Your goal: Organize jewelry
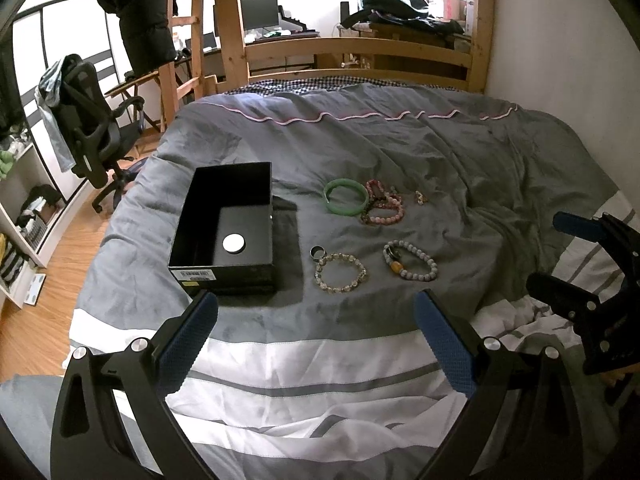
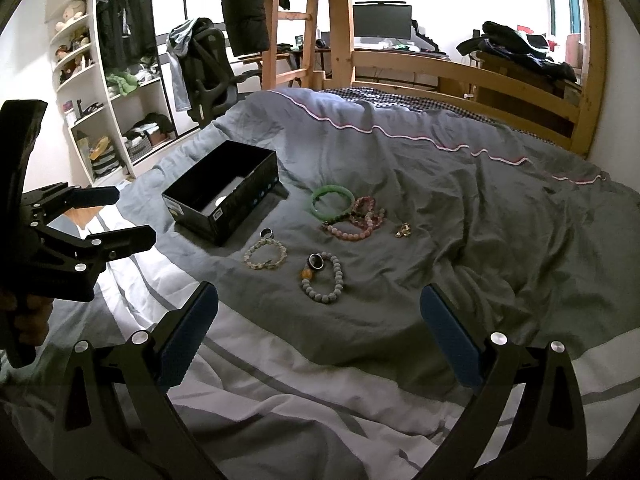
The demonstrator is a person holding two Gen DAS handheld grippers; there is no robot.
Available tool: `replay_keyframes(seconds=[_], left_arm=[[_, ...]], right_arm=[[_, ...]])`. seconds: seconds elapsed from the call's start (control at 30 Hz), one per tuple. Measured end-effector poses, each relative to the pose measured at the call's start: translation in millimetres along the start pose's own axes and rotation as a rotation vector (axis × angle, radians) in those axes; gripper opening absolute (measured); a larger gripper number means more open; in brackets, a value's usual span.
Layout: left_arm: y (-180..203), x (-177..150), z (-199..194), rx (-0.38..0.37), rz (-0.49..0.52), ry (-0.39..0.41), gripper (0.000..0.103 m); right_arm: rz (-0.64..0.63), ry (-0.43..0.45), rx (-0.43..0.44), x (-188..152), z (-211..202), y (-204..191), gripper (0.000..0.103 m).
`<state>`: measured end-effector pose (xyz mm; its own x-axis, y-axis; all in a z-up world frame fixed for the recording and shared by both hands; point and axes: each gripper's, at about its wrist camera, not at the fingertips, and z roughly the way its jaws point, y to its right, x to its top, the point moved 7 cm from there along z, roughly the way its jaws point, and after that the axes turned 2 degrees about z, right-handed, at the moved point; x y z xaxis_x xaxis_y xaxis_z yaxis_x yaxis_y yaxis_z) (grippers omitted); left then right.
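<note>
A black open box with a white disc inside sits on the grey duvet. Right of it lie a green bangle, pink bead bracelets, a small gold piece, a pale bead bracelet with a ring, and a grey bead bracelet. My left gripper is open and empty, near the box. My right gripper is open and empty, short of the grey bracelet.
The bed has a wooden frame at the far end. An office chair and shelves stand to the left on the wooden floor. White striped bedding lies under both grippers.
</note>
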<state>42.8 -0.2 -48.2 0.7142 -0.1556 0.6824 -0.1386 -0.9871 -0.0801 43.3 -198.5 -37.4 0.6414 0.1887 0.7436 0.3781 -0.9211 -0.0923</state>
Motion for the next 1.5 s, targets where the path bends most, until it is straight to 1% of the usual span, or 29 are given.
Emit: replay_keyframes(seconds=[1.5], left_arm=[[5.2,-3.0,3.4,-0.015,0.012,-0.018,0.097]], right_arm=[[0.012,-0.014,0.014,-5.5,3.1,-4.9,0.1]])
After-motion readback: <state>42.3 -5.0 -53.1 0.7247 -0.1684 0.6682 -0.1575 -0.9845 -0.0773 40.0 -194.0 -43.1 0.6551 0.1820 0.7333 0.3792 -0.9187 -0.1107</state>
